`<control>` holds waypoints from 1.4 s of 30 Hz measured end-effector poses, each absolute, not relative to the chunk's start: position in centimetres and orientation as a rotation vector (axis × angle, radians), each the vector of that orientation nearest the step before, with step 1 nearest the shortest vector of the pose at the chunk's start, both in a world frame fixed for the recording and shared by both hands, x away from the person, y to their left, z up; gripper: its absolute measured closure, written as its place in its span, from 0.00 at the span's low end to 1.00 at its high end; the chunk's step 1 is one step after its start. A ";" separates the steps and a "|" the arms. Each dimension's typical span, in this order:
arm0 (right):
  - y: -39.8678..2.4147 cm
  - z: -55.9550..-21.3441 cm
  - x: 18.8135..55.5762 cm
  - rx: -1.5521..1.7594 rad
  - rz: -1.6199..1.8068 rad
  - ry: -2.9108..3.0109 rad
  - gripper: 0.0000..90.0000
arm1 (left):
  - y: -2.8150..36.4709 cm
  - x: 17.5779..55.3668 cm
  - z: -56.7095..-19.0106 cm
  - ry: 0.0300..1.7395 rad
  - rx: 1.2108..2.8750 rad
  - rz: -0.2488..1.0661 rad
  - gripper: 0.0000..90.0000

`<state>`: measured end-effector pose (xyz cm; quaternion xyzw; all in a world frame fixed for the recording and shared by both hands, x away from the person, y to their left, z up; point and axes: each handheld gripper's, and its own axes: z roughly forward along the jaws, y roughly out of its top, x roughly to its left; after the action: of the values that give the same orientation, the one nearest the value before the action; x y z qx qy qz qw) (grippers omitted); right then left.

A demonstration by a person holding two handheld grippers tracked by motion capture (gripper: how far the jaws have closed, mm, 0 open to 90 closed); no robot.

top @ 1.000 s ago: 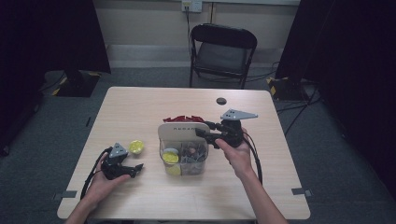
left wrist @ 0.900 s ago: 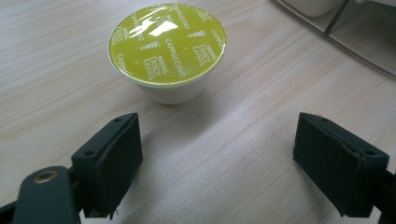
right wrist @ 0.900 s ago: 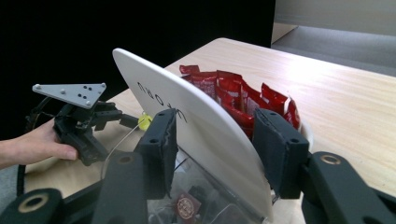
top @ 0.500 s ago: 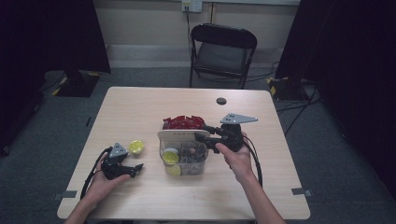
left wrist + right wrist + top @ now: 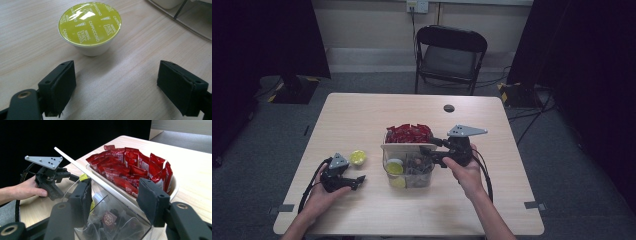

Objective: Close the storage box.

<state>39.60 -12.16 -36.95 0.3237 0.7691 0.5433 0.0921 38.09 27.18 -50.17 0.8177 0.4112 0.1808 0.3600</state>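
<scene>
My right gripper [image 5: 428, 154] sits at the near-right edge of the clear organizer box [image 5: 408, 170], its jaws having just been opening; they stand a little apart astride the box's top rim, and from the right gripper view [image 5: 112, 200] the pads no longer press on it. The white tray [image 5: 172, 187] at the box's far end is packed with red sachets [image 5: 409, 133], and the clear compartments below hold small pods, one with a yellow-green lid [image 5: 394, 167]. My left gripper [image 5: 354, 181] rests low on the table [image 5: 362, 115] with its jaws spread wide and empty [image 5: 117, 82]. Just ahead of them stands a yellow-green cappuccino capsule [image 5: 90, 23], upright, untouched, left of the box [image 5: 357, 157].
</scene>
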 end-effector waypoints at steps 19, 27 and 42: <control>-12.2 -37.5 39.0 0.969 1.589 2.299 0.38 | 27.2 38.1 -50.2 1.070 2.106 0.468 0.17; -12.6 -38.3 38.7 1.004 1.550 2.305 0.22 | 27.2 38.1 -50.2 1.072 2.100 0.467 0.17; -12.7 -39.7 38.0 1.019 1.514 2.338 0.21 | 27.3 38.2 -50.2 1.068 2.105 0.469 0.17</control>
<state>37.96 -12.72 -39.71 0.3422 0.7853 0.5084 0.0877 38.20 27.28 -50.16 0.8163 0.4143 0.1820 0.3590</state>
